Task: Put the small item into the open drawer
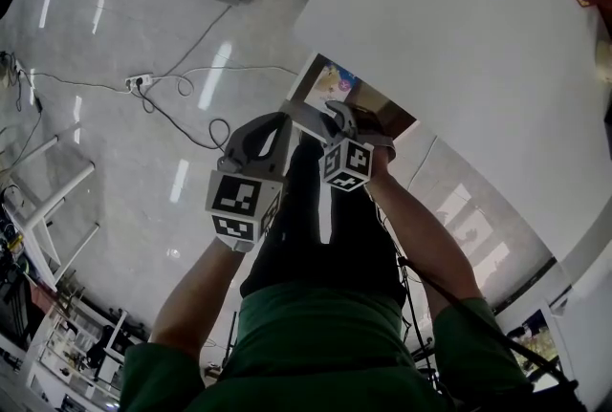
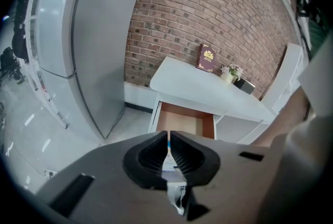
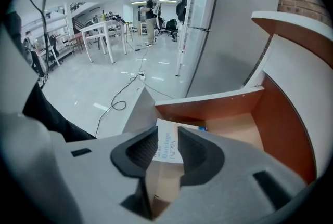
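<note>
Right gripper (image 3: pixel 167 133) stands jaws apart, the bandage box (image 3: pixel 169 149) between them, at the open drawer (image 3: pixel 208 106) front; left gripper (image 2: pixel 169 137) clamps the box. I judge an early release drops it outside.

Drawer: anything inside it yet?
The drawer shows a bare brown floor and walls, nothing clearly in it. The white box between the open fingers of the right gripper covers the near floor; unknown there.

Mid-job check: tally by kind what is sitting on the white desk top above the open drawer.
Red book: 1
Potted flowers: 1
Dark box: 1
Total: 3
</note>
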Tool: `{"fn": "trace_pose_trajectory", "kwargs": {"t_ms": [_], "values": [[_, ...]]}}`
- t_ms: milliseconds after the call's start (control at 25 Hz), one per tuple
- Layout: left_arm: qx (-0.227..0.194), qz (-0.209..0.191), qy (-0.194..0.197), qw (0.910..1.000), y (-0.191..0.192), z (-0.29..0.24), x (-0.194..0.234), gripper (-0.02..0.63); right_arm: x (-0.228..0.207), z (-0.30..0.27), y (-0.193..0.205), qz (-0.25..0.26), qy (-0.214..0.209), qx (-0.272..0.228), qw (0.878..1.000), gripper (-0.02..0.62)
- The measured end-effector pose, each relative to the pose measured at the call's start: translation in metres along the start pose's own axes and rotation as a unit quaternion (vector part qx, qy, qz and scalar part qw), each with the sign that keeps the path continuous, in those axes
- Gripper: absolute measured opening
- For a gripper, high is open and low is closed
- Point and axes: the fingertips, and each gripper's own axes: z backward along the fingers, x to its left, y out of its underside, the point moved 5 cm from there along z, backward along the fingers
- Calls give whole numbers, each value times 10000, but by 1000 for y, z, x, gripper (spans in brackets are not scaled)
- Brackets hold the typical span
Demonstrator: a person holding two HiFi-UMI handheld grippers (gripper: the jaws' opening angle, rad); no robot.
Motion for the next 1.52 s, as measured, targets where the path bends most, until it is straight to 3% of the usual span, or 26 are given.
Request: {"fn": "trace_pose_trajectory", "kwargs": {"t_ms": [160, 520, 1080, 1280, 1520], "values": [[13, -11, -7, 10000, 2, 1, 0, 14, 2, 4, -3, -97, -26, -39, 9999, 140], [-255, -177, 22, 9995, -14, -2, -12, 14, -10, 33, -6, -497, 166, -160, 9985, 118], [-791, -435, 173, 9958, -83, 31, -51, 14, -36, 151, -49, -1120, 577, -794, 9889, 94], [-1010, -505, 115, 9935, -110, 48, -58, 14, -64, 205, -61, -1641, 978, -1097, 9754, 74], [-1469, -538, -30, 9877, -140, 69, -59, 14, -103, 256, -75, -2370, 1536, -1576, 9463, 61]]}}
